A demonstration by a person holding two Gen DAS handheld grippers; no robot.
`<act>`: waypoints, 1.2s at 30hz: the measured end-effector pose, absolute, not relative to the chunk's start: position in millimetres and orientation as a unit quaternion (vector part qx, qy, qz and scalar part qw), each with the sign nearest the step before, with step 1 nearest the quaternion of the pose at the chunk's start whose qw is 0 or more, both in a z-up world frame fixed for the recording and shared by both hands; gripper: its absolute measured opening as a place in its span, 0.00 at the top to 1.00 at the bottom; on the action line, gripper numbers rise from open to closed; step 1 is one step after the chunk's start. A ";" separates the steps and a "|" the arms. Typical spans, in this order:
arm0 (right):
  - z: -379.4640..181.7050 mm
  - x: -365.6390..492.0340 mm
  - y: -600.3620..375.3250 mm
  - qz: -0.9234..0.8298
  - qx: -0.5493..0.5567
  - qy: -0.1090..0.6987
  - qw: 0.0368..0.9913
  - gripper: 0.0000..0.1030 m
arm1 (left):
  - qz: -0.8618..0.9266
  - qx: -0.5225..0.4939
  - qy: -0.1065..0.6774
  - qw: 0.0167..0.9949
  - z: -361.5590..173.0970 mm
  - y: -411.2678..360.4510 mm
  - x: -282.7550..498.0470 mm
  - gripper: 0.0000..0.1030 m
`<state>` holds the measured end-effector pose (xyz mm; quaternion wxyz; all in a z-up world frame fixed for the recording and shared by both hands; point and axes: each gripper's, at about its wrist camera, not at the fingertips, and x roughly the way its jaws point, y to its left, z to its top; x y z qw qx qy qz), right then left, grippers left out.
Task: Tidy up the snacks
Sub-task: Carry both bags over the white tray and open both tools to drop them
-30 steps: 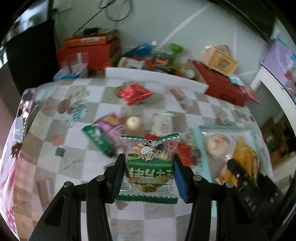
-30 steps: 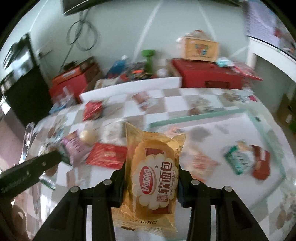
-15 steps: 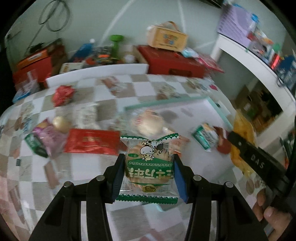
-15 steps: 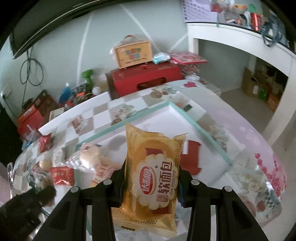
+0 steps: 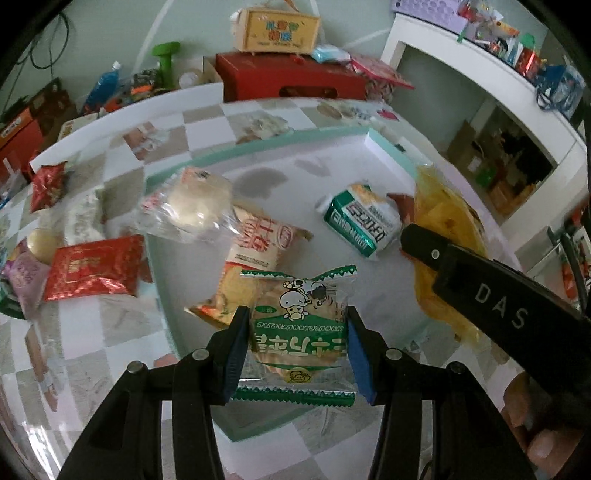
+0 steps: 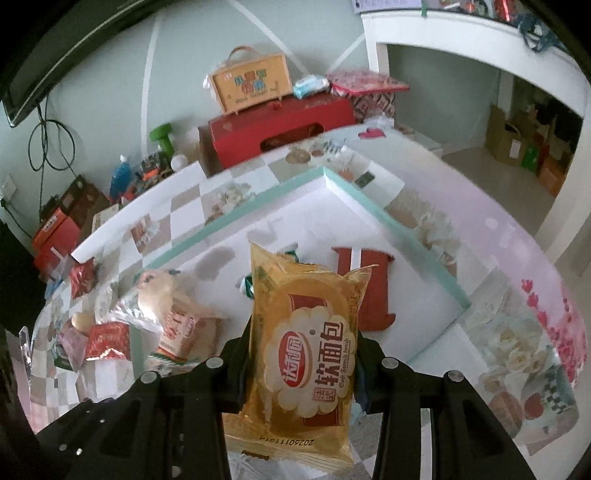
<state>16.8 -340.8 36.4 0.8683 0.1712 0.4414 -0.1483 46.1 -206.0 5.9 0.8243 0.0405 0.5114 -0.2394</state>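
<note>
My left gripper (image 5: pixel 295 343) is shut on a green-and-clear snack packet (image 5: pixel 297 325) with a cartoon mushroom, held above the near part of the white tray with a teal rim (image 5: pixel 258 147). My right gripper (image 6: pixel 303 354) is shut on a yellow soft-bread packet (image 6: pixel 306 350), held above the same tray (image 6: pixel 369 206); it shows at the right of the left wrist view (image 5: pixel 443 221). In the tray lie a clear-wrapped bun (image 5: pixel 195 206), an orange packet (image 5: pixel 255 243), a green packet (image 5: pixel 358 221) and a dark red packet (image 6: pixel 365 280).
Loose snacks lie left of the tray on the checkered cloth: a red foil packet (image 5: pixel 92 269), a small red packet (image 5: pixel 48 184), a round golden sweet (image 5: pixel 40 240). A red box (image 5: pixel 288 77) with a yellow basket (image 5: pixel 277 26) stands behind the table. A white shelf (image 5: pixel 480 74) is at the right.
Both grippers have swung right from the loose snacks to above the tray, each still holding its packet. The tray now fills the middle of both views.
</note>
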 end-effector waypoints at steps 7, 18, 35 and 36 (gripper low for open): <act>17.8 23.2 -348.5 -0.142 0.191 0.459 0.856 0.56 | -0.234 0.047 0.497 0.834 1.7 -210.1 53.7 0.50; 16.6 25.6 -353.4 -0.148 0.195 0.456 0.856 0.55 | -0.231 0.048 0.502 0.832 -3.3 -210.6 56.9 0.47; 32.0 19.9 -351.3 -0.161 0.178 0.436 0.868 0.24 | -0.155 -0.026 0.496 0.854 25.1 -155.1 70.3 0.31; 31.2 21.3 -349.3 -0.160 0.175 0.438 0.867 0.20 | -0.133 -0.034 0.498 0.856 23.4 -145.7 74.0 0.24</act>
